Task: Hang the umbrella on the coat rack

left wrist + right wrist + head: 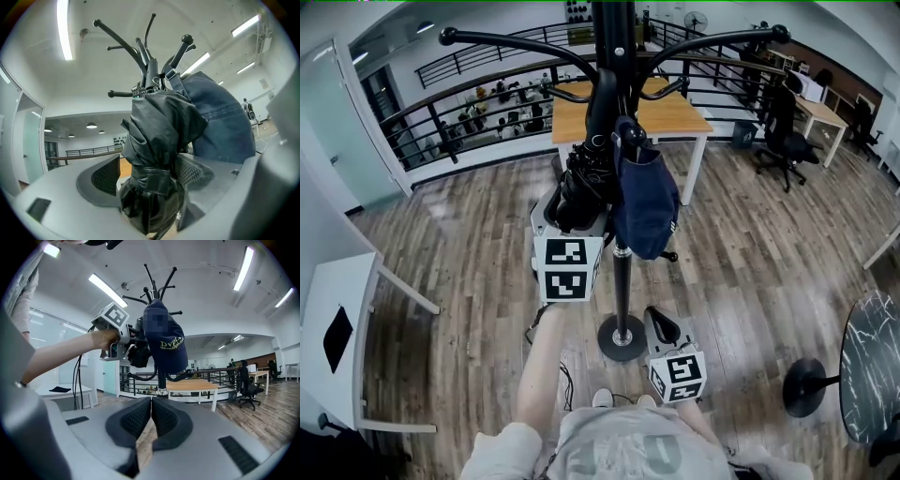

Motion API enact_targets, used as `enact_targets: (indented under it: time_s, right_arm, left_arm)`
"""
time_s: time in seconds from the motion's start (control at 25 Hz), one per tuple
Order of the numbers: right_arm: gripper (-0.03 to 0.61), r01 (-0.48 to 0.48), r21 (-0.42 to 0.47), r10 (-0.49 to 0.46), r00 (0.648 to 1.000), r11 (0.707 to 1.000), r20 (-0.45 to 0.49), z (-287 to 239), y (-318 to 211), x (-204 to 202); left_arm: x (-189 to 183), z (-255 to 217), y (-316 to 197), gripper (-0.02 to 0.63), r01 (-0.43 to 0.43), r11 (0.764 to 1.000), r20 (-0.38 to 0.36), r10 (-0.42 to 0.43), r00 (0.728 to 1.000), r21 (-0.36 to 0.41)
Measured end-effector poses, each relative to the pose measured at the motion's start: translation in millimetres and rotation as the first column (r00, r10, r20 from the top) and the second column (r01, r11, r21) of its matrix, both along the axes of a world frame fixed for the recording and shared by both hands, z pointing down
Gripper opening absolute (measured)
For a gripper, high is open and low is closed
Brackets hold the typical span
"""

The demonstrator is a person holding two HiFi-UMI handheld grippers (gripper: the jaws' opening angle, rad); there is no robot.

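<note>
Left gripper (151, 172): jaws spread either side of the folded black umbrella (159, 126), which seems hung on the coat rack (152, 70) above them, against a denim cap (220, 122) to their right. We'd back straight out, pads clear of fabric. Right gripper (151, 416): pressed together, empty.

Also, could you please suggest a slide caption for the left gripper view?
Folded black umbrella at the coat rack, beside a blue cap, between the left gripper's open jaws.
</note>
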State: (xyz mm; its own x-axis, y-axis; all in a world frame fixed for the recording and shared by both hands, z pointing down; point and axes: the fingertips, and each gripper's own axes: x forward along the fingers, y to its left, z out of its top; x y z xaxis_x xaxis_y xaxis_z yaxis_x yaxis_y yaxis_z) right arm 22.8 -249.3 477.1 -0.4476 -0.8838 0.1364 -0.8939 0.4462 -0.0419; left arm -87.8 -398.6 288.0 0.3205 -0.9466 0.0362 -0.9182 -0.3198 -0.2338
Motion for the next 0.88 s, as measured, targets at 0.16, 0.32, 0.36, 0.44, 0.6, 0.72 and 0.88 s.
enact_targets:
  time_s: [0.16,0.32,0.36,0.44,0.6,0.72,0.88]
  right_arm:
    - [0.031,0.003,-0.002,-0.003,1.000,1.000,-0.003,0.2,4.9,-2.8]
    - [0.031,0.016,0.001,-0.016,1.000,1.000,-0.010,-2.3,8.6,-9.8]
    - [0.031,0.019,0.004,-0.019,1.000,1.000,-0.011,-3.4,9.2,-11.6]
    - [0.031,0.025,0.011,-0.025,1.000,1.000,-0.012,-5.6,10.5,-14.9]
    - [0.031,0.034,0.025,-0.033,0.999,0.999,-0.022,-9.9,10.4,-17.4]
    - [0.031,0.035,0.037,-0.034,0.999,0.999,-0.026,-14.4,9.1,-18.1]
    - [0.031,0.034,0.061,-0.032,0.999,0.998,-0.040,-20.8,5.5,-19.3]
  left_arm:
    - [-8.5,-1.2,14.3,0.339,0.014,1.000,-0.019,-0.013,1.000,0.009]
    - [-21.3,-5.2,32.1,0.339,0.019,1.000,-0.063,-0.018,0.998,0.019]
    - [-24.7,-6.5,36.7,0.339,0.020,1.000,-0.074,-0.018,0.997,0.023]
    - [-31.6,-8.2,46.4,0.339,0.021,0.999,-0.094,-0.018,0.995,0.033]
    - [-44.6,-7.4,65.9,0.337,0.030,0.999,-0.132,-0.023,0.991,0.045]
    - [-51.0,-0.9,81.4,0.337,0.046,0.997,-0.134,-0.037,0.990,0.058]
    - [-62.4,16.7,102.7,0.217,0.102,0.989,-0.148,-0.085,0.985,0.111]
